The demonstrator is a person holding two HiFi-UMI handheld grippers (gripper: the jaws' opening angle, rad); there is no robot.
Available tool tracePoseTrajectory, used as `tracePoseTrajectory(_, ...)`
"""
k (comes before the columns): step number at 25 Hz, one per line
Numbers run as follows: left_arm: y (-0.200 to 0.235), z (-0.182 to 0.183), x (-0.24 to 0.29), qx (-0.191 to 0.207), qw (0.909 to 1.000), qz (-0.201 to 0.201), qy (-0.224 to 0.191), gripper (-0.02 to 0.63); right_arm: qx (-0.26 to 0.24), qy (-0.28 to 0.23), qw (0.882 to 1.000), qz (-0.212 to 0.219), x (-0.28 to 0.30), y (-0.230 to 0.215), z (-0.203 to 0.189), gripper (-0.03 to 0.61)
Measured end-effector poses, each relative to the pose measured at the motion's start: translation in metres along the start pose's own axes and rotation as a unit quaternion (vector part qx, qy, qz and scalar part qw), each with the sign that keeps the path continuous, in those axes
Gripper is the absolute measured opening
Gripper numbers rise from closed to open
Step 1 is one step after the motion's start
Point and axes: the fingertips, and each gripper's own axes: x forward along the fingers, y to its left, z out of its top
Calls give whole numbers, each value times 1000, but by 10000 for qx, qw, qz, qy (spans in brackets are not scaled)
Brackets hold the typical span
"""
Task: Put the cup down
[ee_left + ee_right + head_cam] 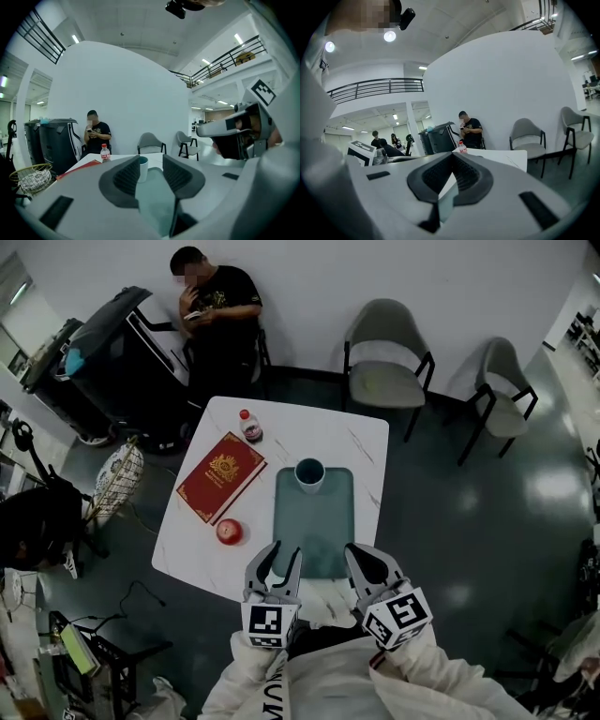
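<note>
A white cup (309,472) with a dark inside stands upright on the far end of a teal tray (314,532) on the white table (366,442). Both grippers hover over the table's near edge, well short of the cup. My left gripper (278,561) is open with nothing between its fingers; in the left gripper view (151,174) the cup (143,168) shows far off through the gap, above the tray (157,199). My right gripper (362,557) is to its right; its fingertips meet with nothing in them (452,158).
On the table's left lie a red book (221,475), a small bottle (250,426) and a round red object (229,531). A seated person (216,306) and a black bin (112,352) are beyond the table. Two chairs (384,367) (506,399) stand at the right, a wire basket (117,479) at the left.
</note>
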Motion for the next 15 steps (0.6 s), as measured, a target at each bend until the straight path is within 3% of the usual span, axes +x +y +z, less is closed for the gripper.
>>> tracePoseTrajectory(15, -12, 24, -65, 94, 9994, 4, -343, 76, -262, -241, 9993, -72, -41, 49, 14, 5)
